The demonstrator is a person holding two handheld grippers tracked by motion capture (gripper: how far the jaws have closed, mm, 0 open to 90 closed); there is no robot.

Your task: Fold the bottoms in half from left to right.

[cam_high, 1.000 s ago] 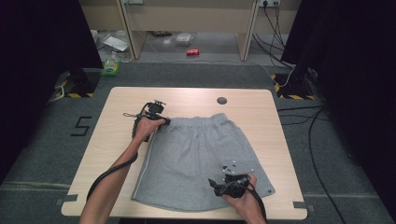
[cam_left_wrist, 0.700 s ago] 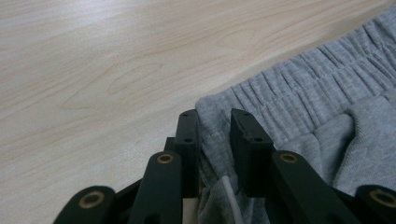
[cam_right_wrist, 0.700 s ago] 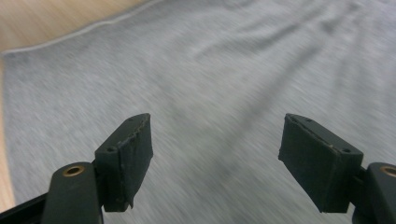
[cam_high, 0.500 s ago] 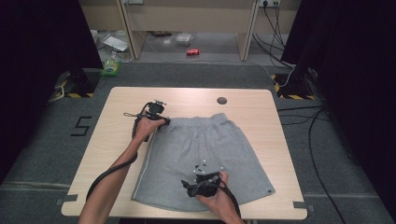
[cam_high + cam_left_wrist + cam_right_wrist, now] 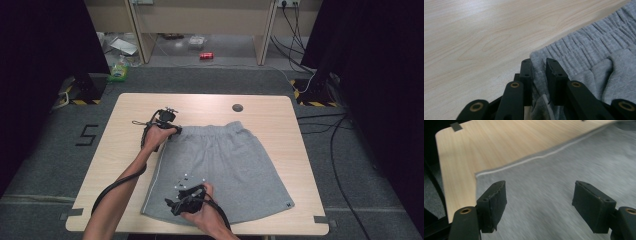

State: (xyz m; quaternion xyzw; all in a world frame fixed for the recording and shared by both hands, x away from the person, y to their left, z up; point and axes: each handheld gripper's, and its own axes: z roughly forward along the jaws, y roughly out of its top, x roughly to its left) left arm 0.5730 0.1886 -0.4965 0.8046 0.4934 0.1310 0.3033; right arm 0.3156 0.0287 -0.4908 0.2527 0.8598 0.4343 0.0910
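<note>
Reaching up the left of the high view, the left forearm holds the left gripper (image 5: pixel 176 129) pinched on the waistband corner of the grey shorts (image 5: pixel 225 165), which lie flat at the middle of the wooden table (image 5: pixel 125 150). Lower centre, the right gripper (image 5: pixel 172 205) hovers over the hem, jaws spread wide, pointing left.

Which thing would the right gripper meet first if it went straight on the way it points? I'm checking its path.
Probably the grey shorts: the open right gripper looks down along the cloth toward its near-left corner, with wooden table beyond. Its height above the cloth is unclear.
</note>
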